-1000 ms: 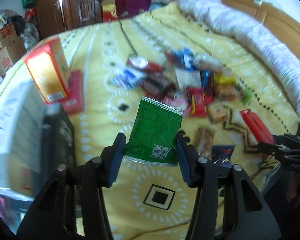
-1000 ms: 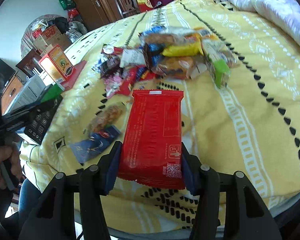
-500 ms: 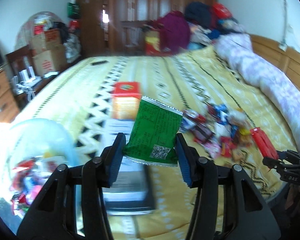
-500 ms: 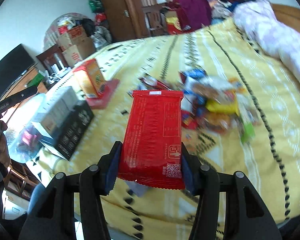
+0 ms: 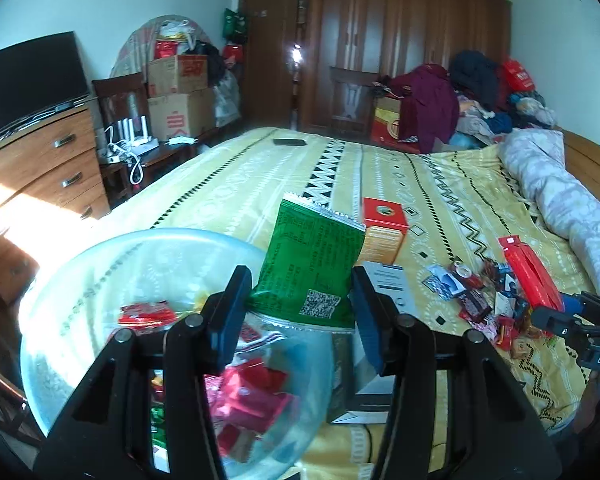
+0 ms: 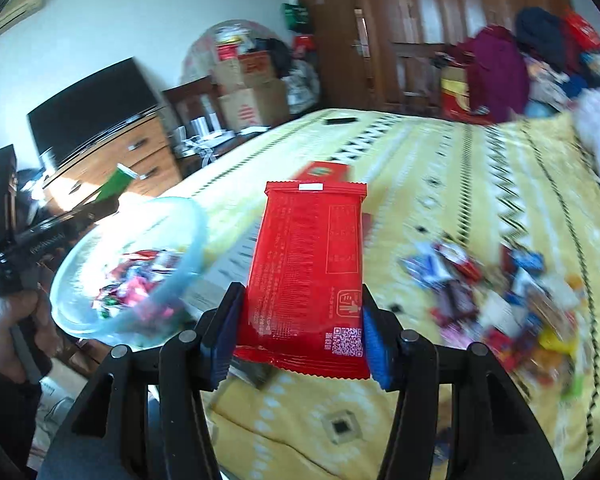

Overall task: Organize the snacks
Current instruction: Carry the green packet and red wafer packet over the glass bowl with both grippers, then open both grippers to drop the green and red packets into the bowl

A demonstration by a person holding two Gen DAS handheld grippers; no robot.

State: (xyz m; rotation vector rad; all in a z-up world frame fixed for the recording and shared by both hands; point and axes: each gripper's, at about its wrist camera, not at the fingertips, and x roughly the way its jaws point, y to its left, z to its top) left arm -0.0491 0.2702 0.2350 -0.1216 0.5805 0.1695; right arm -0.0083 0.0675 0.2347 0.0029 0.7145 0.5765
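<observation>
While clamped, packet between tongs

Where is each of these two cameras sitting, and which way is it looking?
Left wrist: on the left gripper, looking along its fingers past a green packet into a clear bowl; the right gripper shows.
Right wrist: on the right gripper, behind a red packet; a hand shows.
Shared: bowl, yellow bedspread, snack pile.
</observation>
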